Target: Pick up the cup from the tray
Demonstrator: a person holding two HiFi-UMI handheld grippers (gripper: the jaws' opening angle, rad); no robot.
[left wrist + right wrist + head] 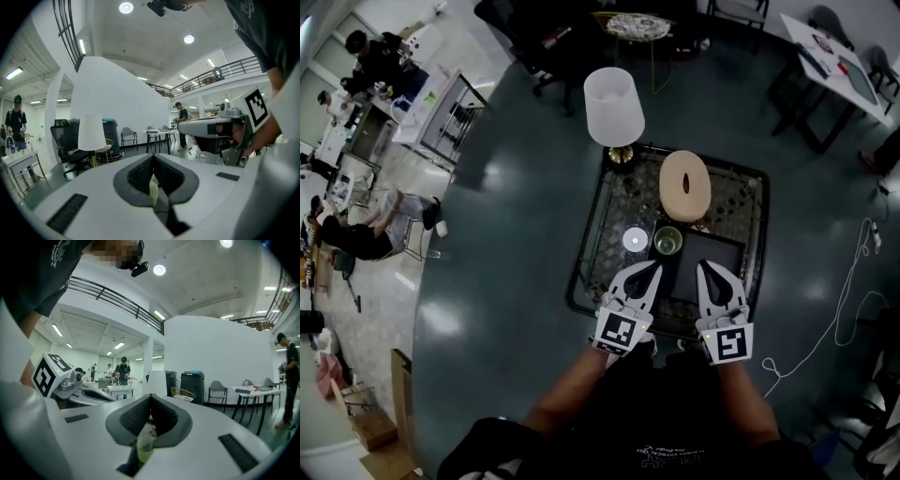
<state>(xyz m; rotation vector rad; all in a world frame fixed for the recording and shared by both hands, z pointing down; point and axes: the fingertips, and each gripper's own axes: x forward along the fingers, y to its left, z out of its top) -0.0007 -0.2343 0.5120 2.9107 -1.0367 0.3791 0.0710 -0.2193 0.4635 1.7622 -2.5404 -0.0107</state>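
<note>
Cup point(667, 241) of green drink stands on the dark tray's point(717, 272) far-left corner. How should I take it?

— Left gripper point(653, 266) and right gripper point(704, 266) are both closed and empty. Open one wide, then straddle it upright.

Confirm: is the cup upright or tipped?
Upright: the cup shows its round open mouth from above, and the right gripper view shows it standing with greenish liquid low inside.

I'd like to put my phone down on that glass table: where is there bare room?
The dark tray right of the cup is bare, and so is the glass left of the white disc. Crowded: the far edge, with lamp and beige ring.
</note>
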